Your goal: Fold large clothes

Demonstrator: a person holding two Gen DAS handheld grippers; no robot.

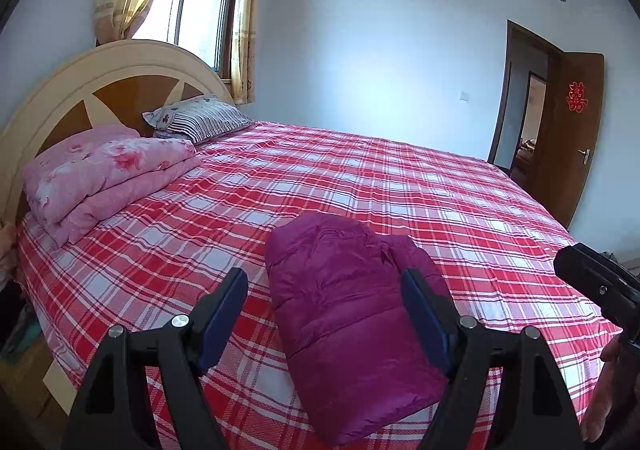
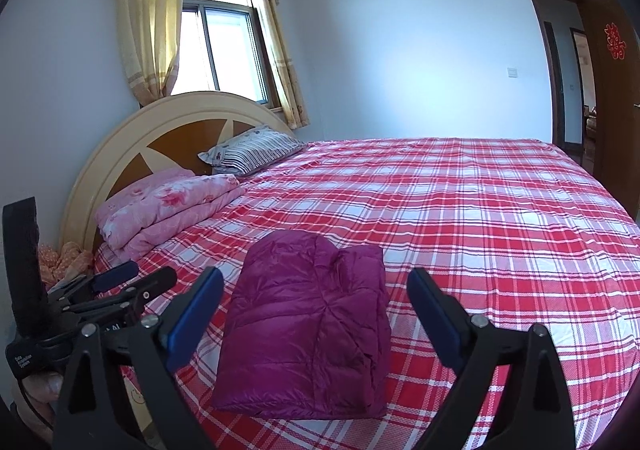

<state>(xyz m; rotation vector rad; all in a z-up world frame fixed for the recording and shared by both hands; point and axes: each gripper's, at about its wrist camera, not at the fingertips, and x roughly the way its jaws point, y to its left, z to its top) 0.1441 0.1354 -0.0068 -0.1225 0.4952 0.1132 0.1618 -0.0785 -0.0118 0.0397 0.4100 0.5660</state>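
Right wrist view: both tools, left (image 2: 120, 282) and right (image 2: 316, 314), wide open, empty, above folded jacket (image 2: 308, 326) near bed edge (image 2: 120, 378).

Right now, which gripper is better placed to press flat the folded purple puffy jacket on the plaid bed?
Right, slightly. The right gripper stands open and centred over the folded purple puffy jacket. The left gripper is also open, but the jacket sits toward its right finger.

Magenta jacket (image 2: 308, 330), red-plaid bedsheet (image 2: 480, 217)
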